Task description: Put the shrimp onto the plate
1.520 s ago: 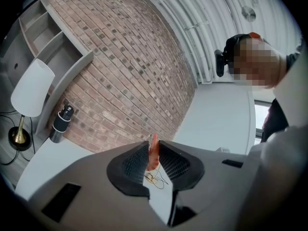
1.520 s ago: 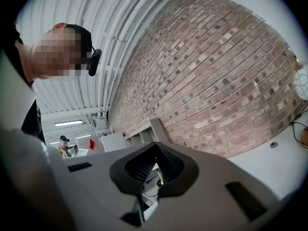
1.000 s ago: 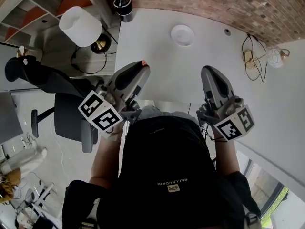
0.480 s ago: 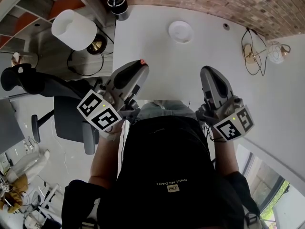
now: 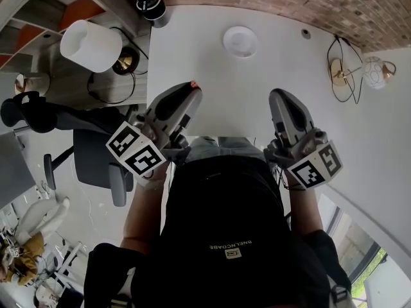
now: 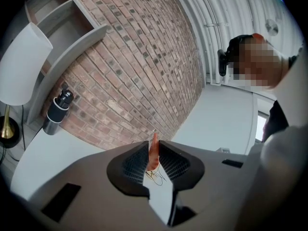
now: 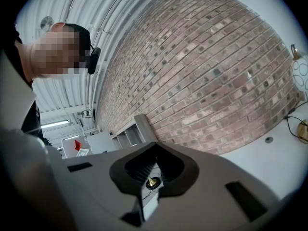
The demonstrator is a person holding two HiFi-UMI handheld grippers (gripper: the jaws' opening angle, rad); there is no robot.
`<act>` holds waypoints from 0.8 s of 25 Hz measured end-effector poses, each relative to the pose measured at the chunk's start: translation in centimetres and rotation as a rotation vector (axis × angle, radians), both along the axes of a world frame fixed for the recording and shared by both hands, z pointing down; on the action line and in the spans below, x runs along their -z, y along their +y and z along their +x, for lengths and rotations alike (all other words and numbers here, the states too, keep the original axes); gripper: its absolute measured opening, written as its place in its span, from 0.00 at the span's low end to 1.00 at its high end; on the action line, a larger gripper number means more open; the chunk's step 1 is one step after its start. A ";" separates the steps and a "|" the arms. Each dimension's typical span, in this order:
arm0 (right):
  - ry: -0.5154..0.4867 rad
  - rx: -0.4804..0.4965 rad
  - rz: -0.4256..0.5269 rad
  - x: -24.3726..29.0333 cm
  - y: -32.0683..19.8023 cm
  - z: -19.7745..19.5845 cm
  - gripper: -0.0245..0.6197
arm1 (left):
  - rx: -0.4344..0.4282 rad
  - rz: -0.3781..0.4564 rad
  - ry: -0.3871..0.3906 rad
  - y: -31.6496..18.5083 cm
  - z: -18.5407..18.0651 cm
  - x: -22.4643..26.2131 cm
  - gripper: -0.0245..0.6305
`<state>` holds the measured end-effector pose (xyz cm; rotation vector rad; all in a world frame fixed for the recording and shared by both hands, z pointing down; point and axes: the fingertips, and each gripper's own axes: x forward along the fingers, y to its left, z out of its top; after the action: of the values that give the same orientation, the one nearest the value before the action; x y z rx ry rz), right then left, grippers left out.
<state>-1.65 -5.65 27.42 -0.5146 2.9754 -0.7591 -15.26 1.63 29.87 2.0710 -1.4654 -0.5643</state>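
Observation:
An orange shrimp (image 6: 153,154) stands pinched between the dark jaws of my left gripper (image 6: 154,147). In the head view only its tip (image 5: 192,83) pokes out past the left gripper (image 5: 191,90), which hangs over the near left part of the white table (image 5: 212,63). A small round white plate (image 5: 240,42) lies farther back near the brick wall, apart from both grippers. My right gripper (image 5: 280,97) is held over the table's near edge, shut with nothing in it; its jaws (image 7: 153,171) meet in the right gripper view.
A black bottle (image 5: 148,0) stands at the table's far left corner. A brass lamp base (image 5: 338,76) with a cable and a glass globe (image 5: 374,73) sit at the right. Off the table's left are a white lampshade (image 5: 90,45) and an office chair (image 5: 96,162).
The head camera has shifted a little, so the table and plate sit slightly differently in view. Both grippers keep their pose, and the left one still holds the shrimp.

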 end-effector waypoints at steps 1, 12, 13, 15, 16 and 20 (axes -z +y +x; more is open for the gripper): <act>0.000 -0.002 -0.005 -0.1 -0.6 0.1 0.04 | -0.001 -0.004 0.001 -0.6 0.1 -0.1 0.14; 0.008 -0.026 -0.035 -1.0 -5.4 1.7 0.04 | -0.029 -0.073 0.041 -6.6 1.4 -2.6 0.14; 0.009 -0.030 -0.037 -1.1 -5.7 1.9 0.04 | -0.031 -0.083 0.046 -7.2 1.5 -3.0 0.14; 0.012 -0.042 -0.042 -1.3 -6.2 2.3 0.04 | -0.034 -0.100 0.061 -8.3 1.6 -3.7 0.14; 0.013 -0.050 -0.044 -1.4 -6.5 2.5 0.04 | -0.038 -0.107 0.068 -8.8 1.7 -4.0 0.14; 0.022 -0.080 -0.051 -1.6 -7.7 3.2 0.04 | -0.061 -0.129 0.080 -11.0 2.0 -5.2 0.14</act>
<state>1.54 -13.36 29.03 -0.6440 2.9418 -0.8296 -13.25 -9.40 35.03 1.9631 -1.3527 -0.5090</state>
